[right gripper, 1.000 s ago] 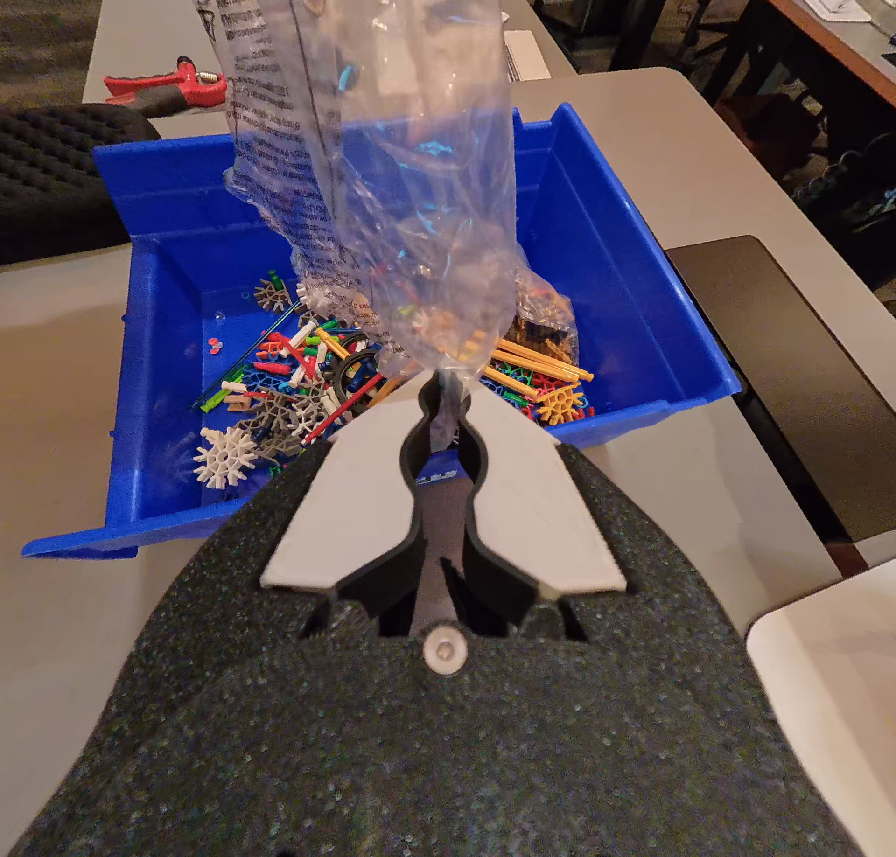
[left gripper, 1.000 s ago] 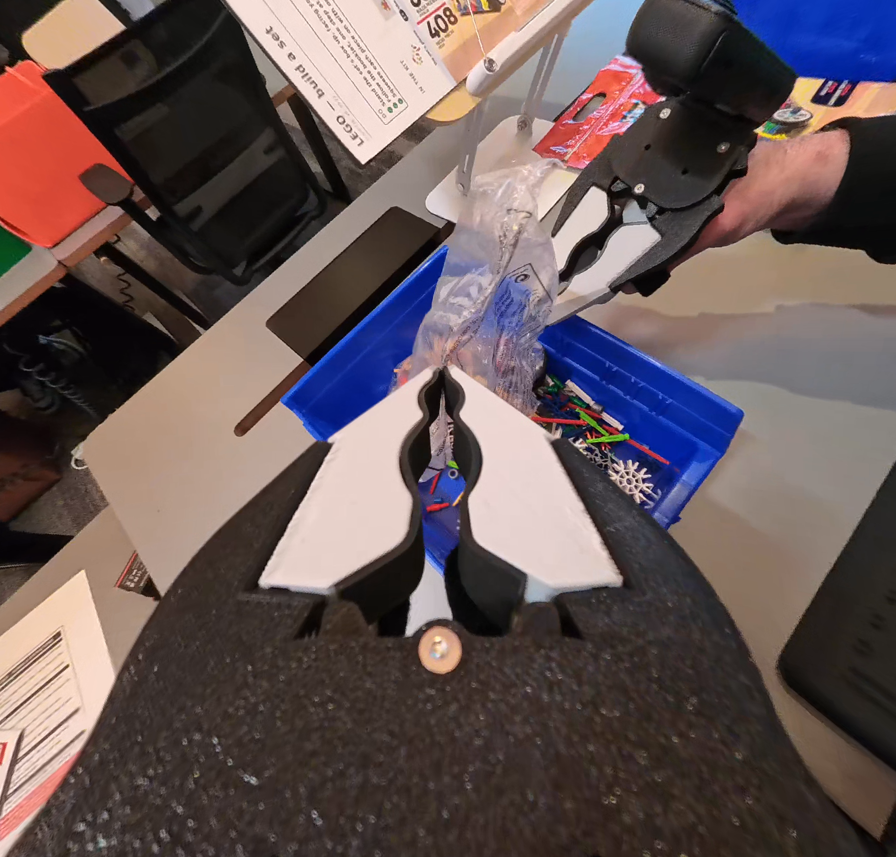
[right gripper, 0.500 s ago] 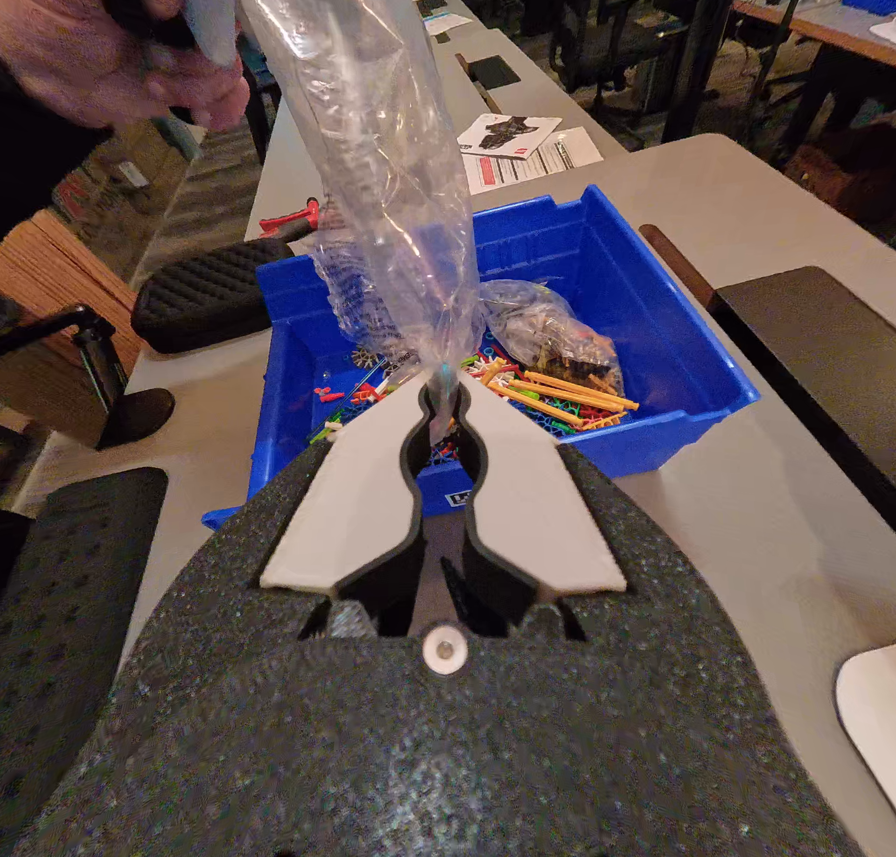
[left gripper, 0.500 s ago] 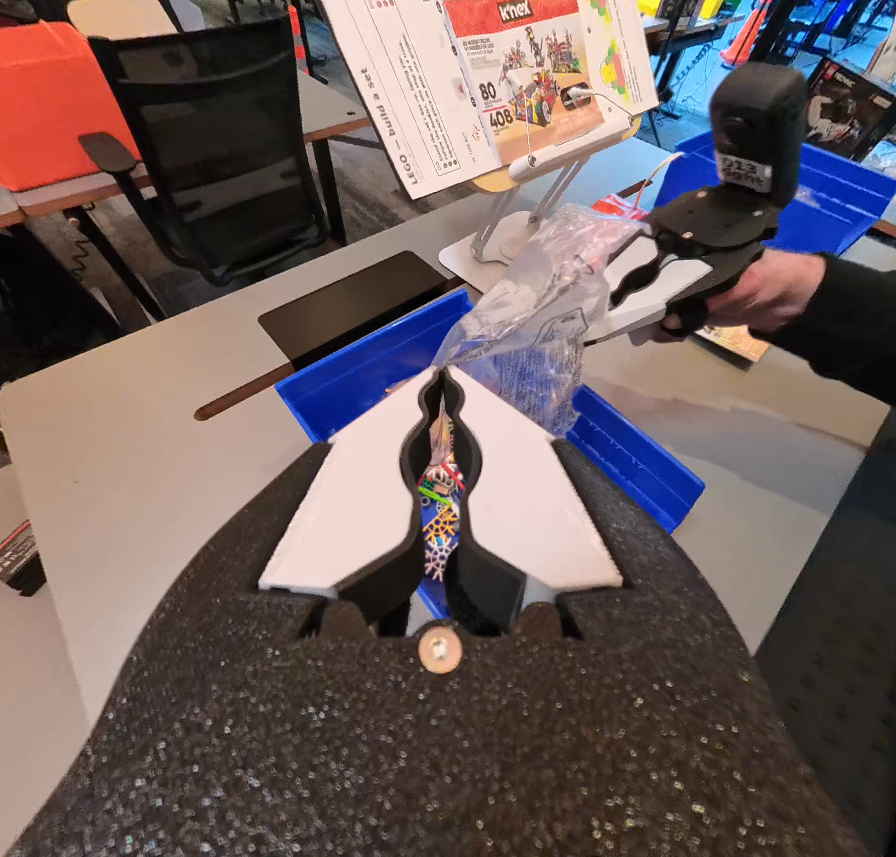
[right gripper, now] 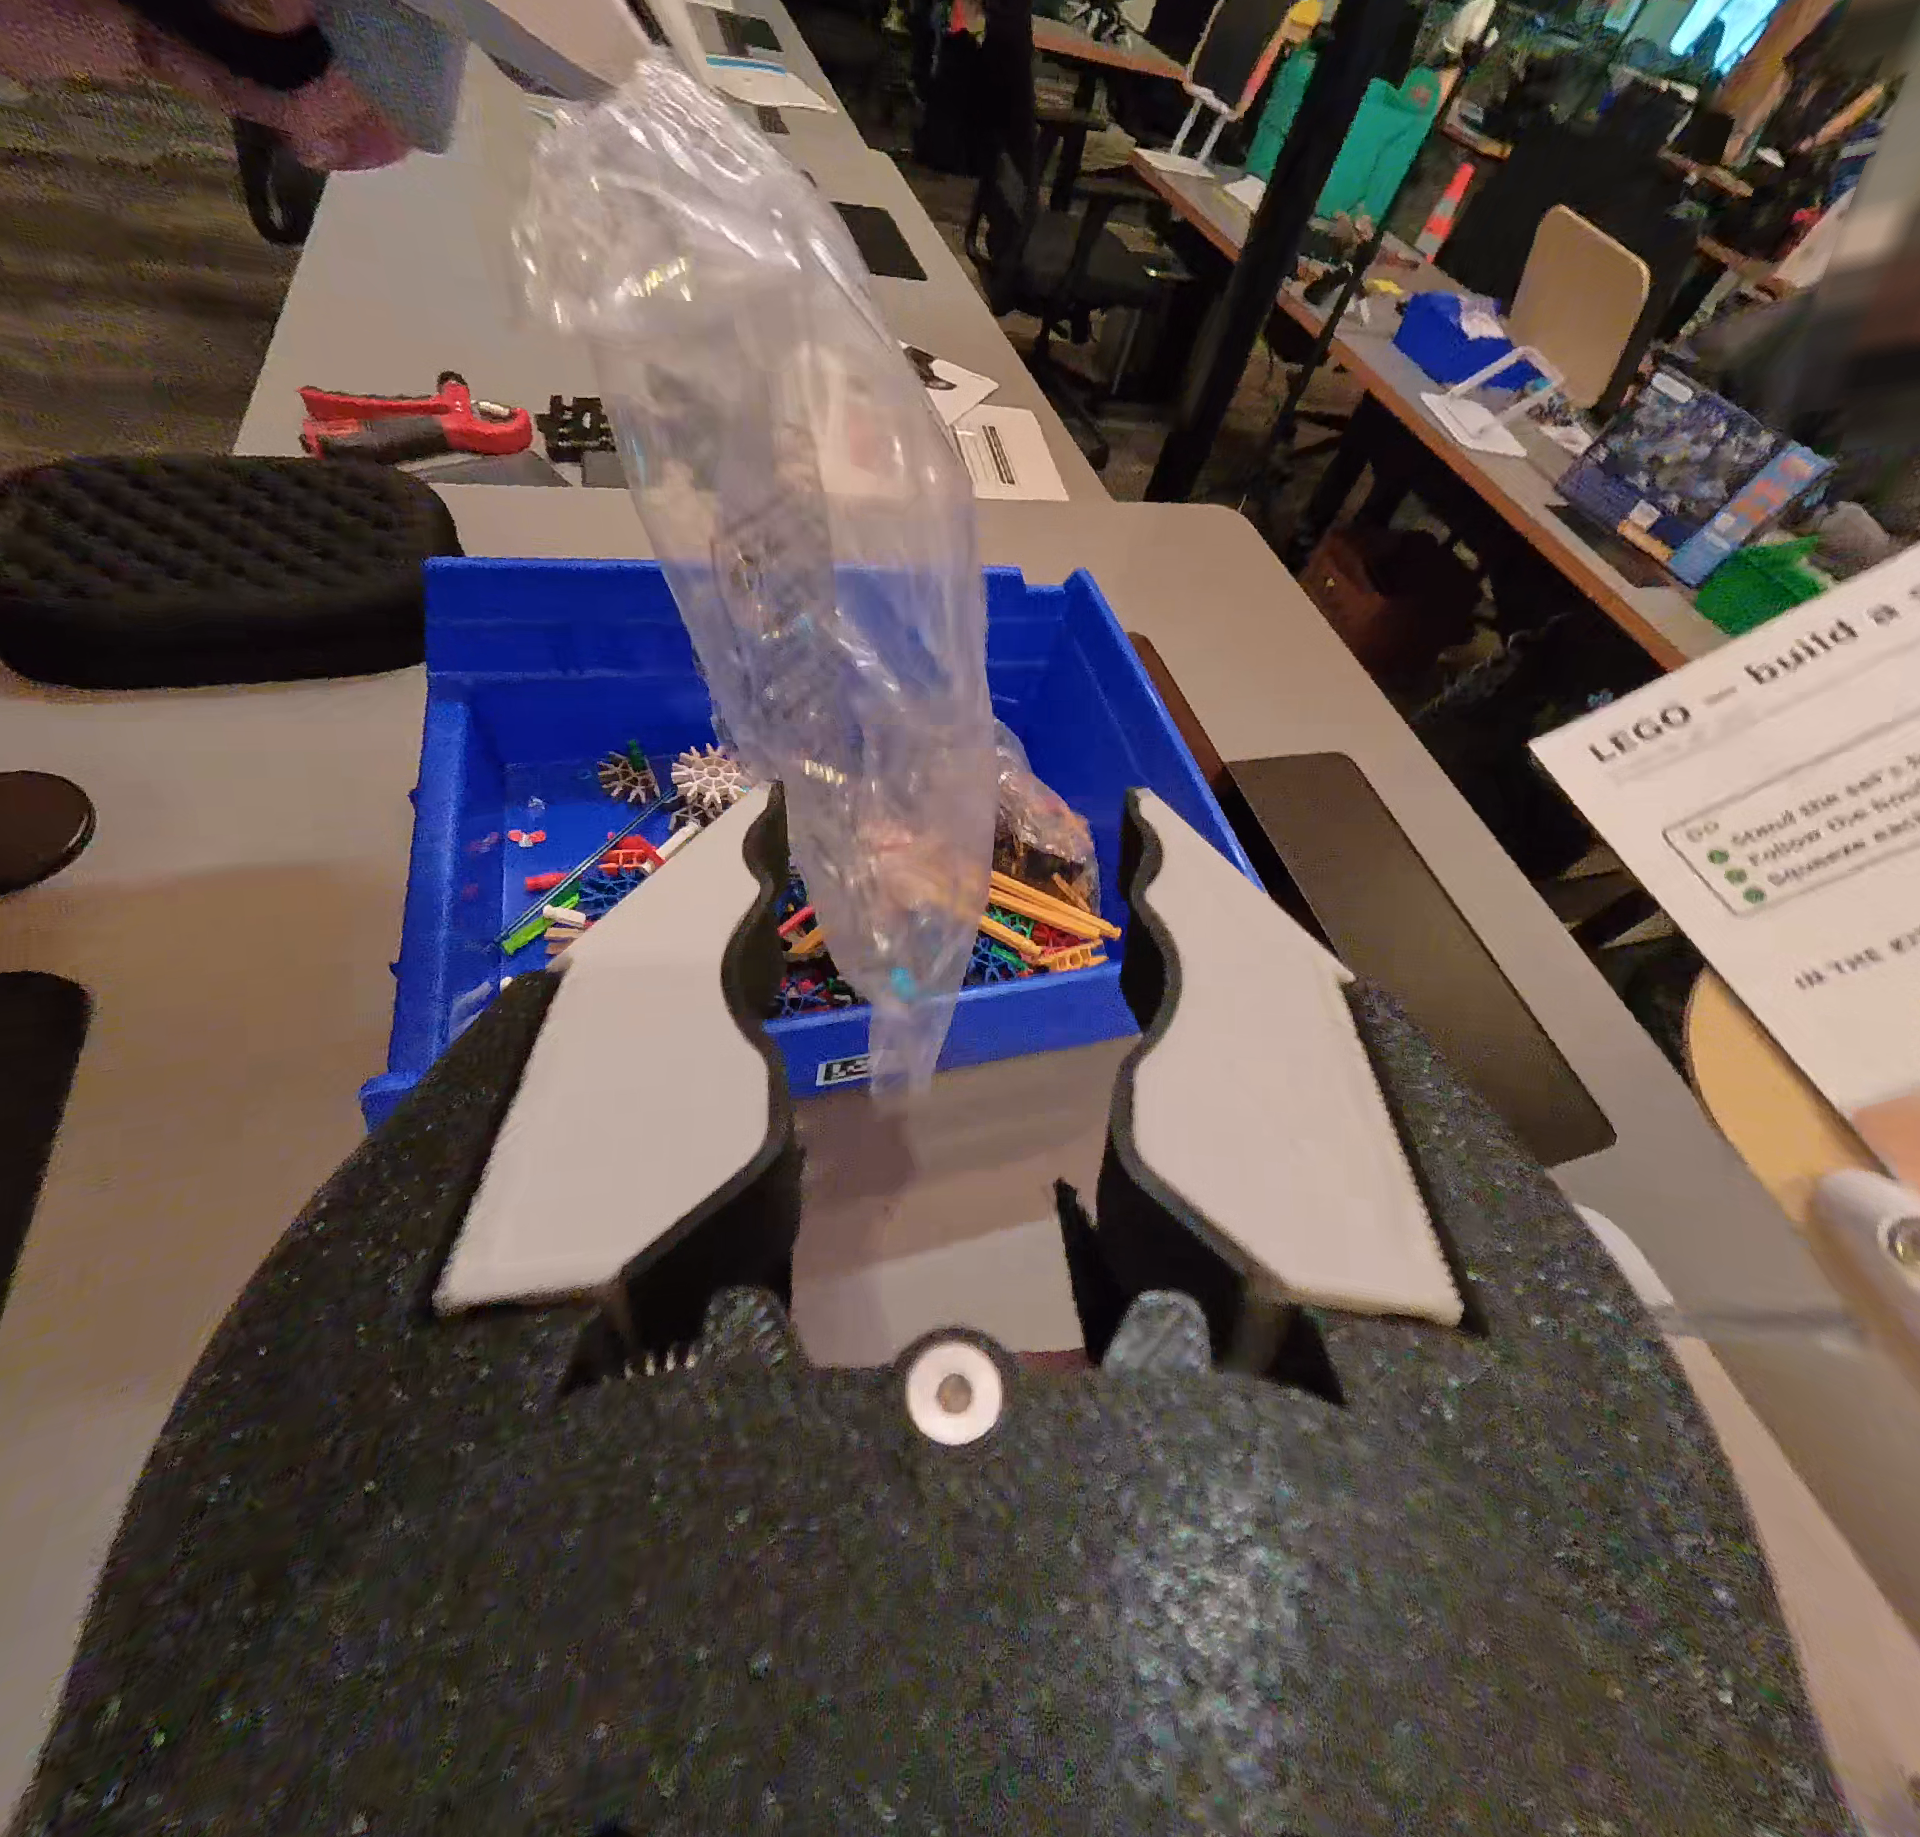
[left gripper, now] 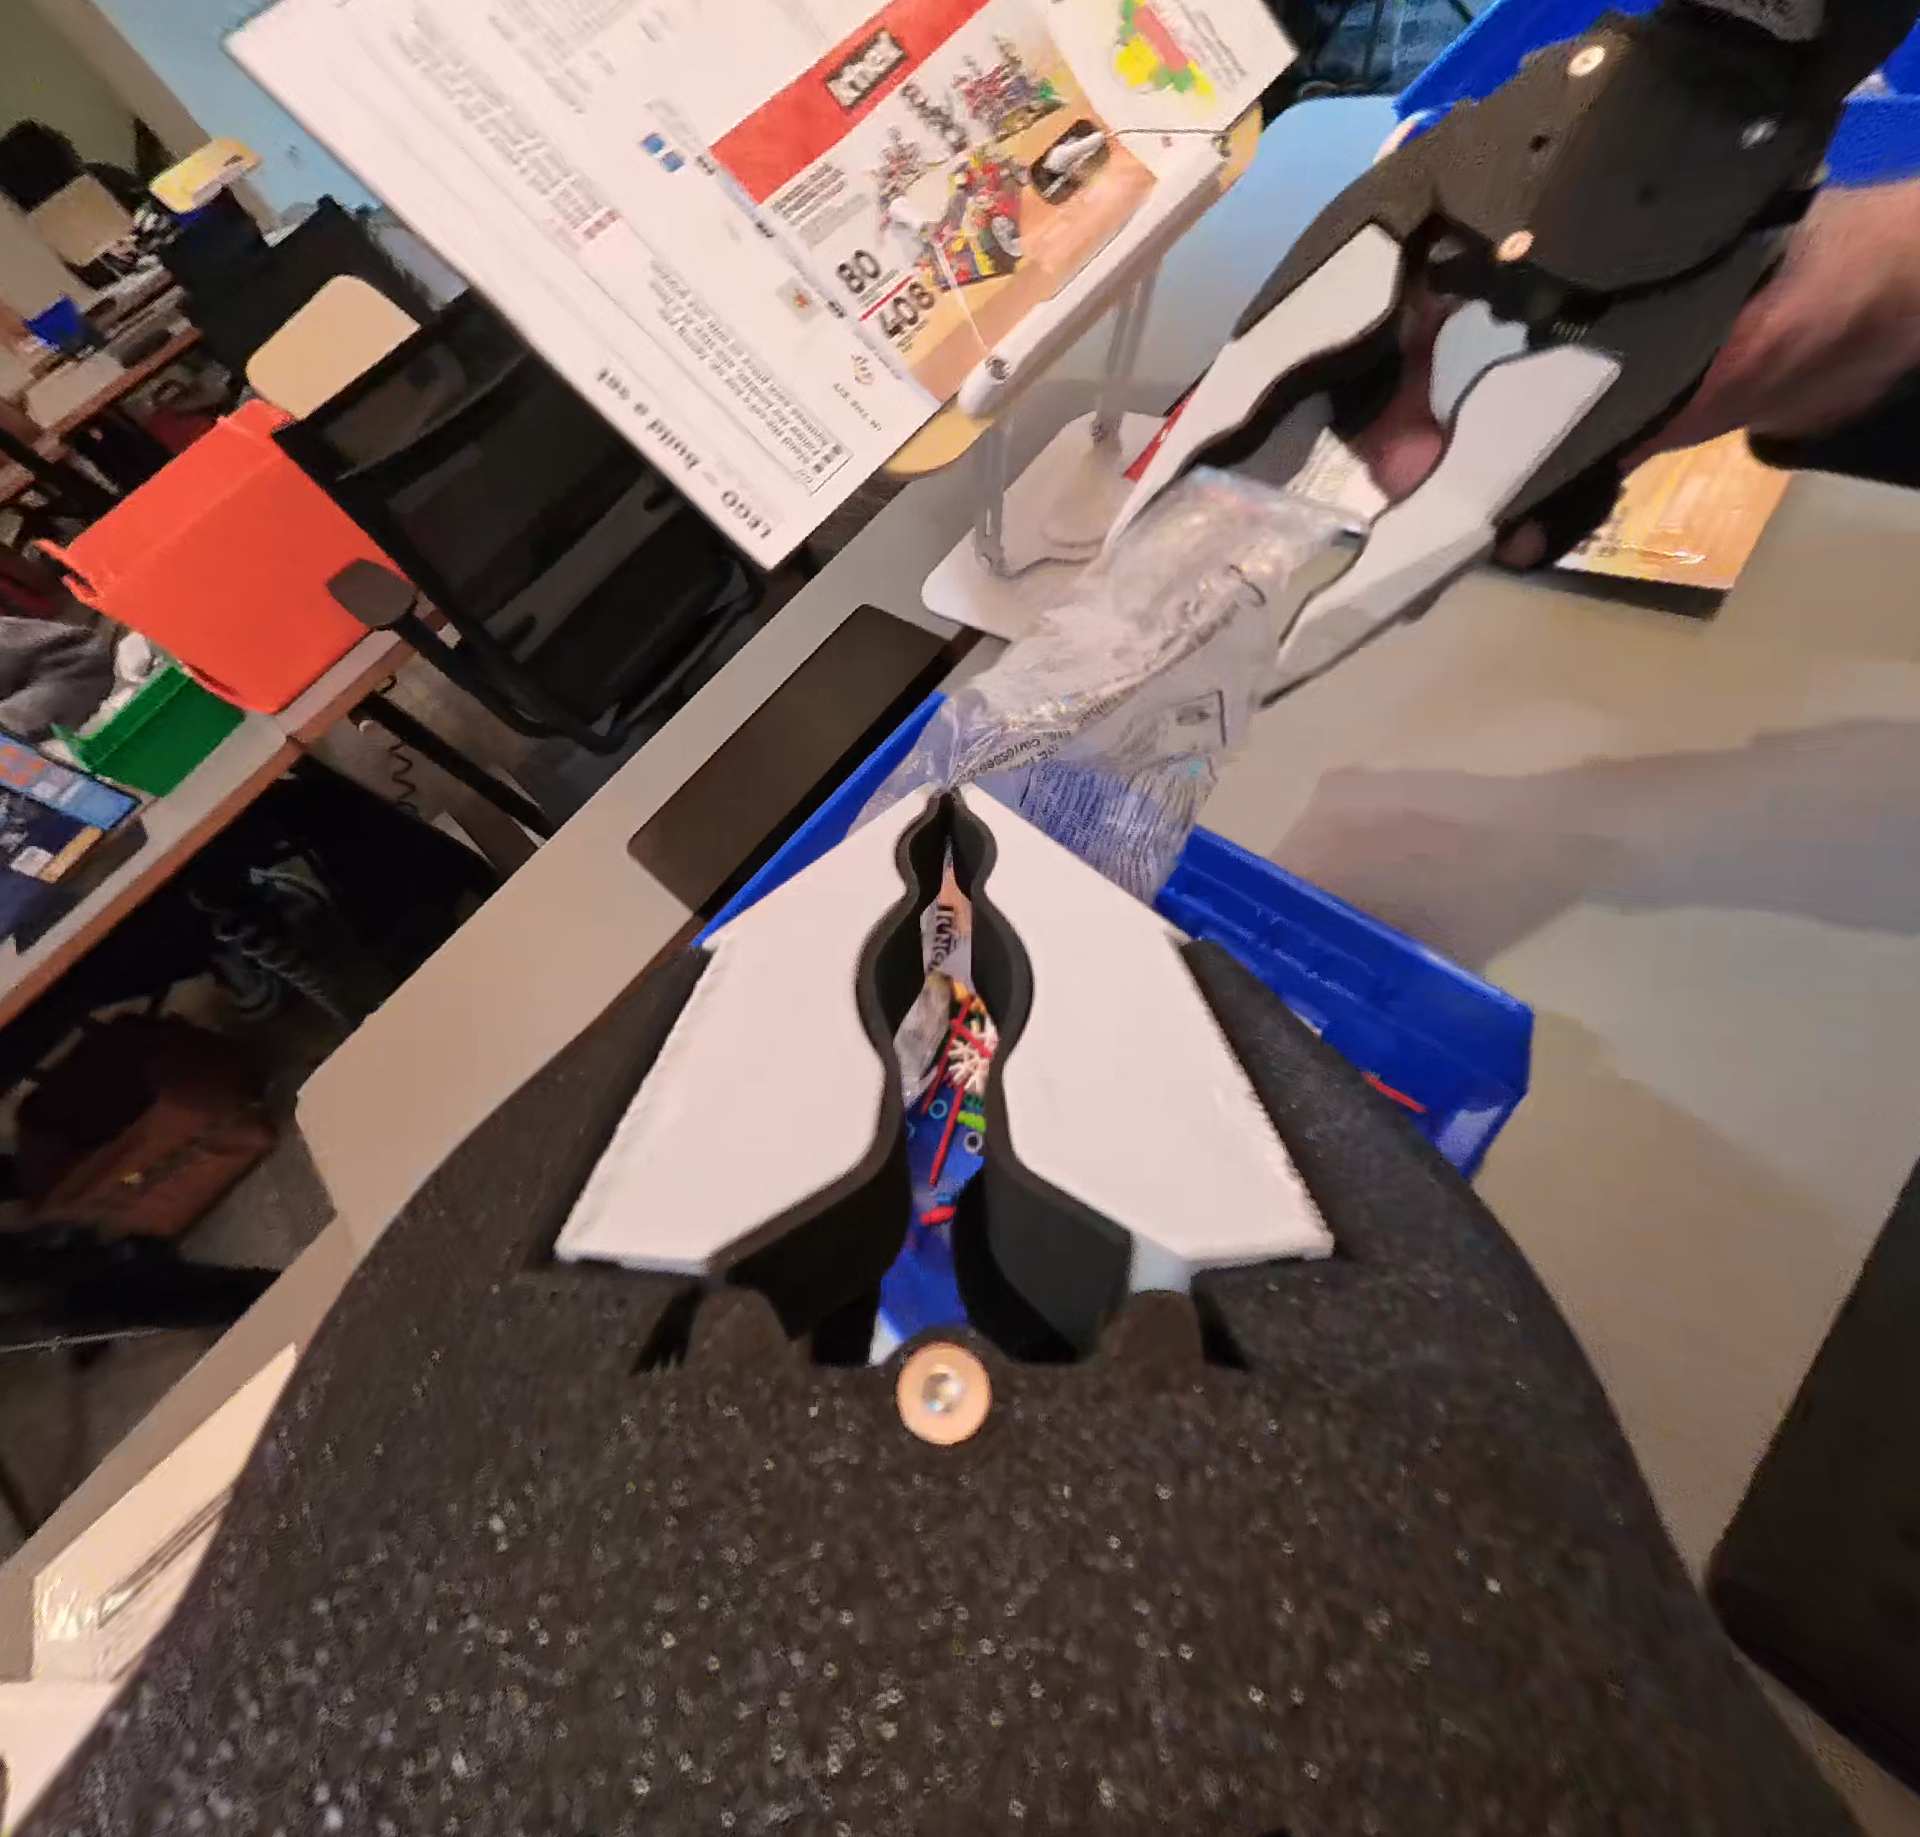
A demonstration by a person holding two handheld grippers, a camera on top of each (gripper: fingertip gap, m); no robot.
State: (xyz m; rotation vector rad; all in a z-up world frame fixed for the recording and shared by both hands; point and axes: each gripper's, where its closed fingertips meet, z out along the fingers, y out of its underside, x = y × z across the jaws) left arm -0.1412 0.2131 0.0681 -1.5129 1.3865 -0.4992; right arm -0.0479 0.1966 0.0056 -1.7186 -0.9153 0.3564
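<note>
A clear plastic bag (right gripper: pixel 790 499) hangs over a blue bin (right gripper: pixel 540 644) of small coloured building pieces (right gripper: pixel 623 852). My left gripper (left gripper: pixel 943 800) is shut on one end of the bag (left gripper: pixel 1132 665). One of its fingers (right gripper: pixel 468 0) shows at the top left of the right wrist view. My right gripper (right gripper: pixel 951 811) is open, and the bag's lower end hangs loose between its fingers. In the left wrist view it (left gripper: pixel 1195 603) stands open around the bag's far end. A second, filled bag (right gripper: pixel 1039 831) lies in the bin.
A printed sheet on a stand (left gripper: pixel 727 177) rises behind the bin (left gripper: pixel 1340 966). A black padded rest (right gripper: pixel 208 561) and a red tool (right gripper: pixel 416 421) lie beyond the bin. A black panel (right gripper: pixel 1382 914) is set in the table. An office chair (left gripper: pixel 520 499) stands off the table's edge. Tip to tip, the grippers are about 12 centimetres apart.
My right gripper has opened and let go of the bag. The bag now hangs from my left gripper alone. Both grippers have lifted and tilted.
</note>
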